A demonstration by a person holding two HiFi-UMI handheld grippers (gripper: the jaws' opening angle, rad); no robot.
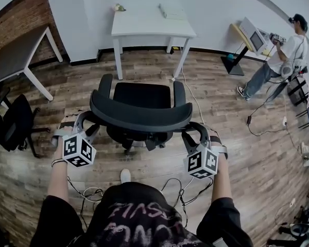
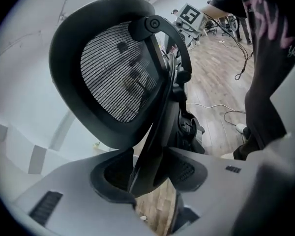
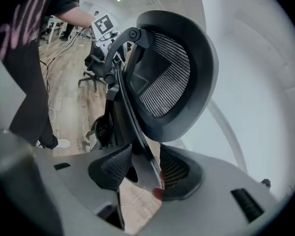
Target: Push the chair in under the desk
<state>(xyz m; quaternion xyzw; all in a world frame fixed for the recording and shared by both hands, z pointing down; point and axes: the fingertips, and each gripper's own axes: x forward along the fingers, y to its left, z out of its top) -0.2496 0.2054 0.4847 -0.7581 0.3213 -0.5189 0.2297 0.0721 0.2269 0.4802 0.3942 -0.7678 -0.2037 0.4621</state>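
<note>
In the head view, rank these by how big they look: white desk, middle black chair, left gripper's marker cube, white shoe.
1. The chair and the desk look about alike. The chair is nearer the camera, so I won't rank them.
2. The marker cube.
3. The shoe.

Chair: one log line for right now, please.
chair short of desk | left gripper astride backrest frame | right gripper astride backrest frame | clamp unconfirmed | push pending

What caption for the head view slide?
Chair not yet under desk; left tongs, right tongs open around its back frame.
</note>
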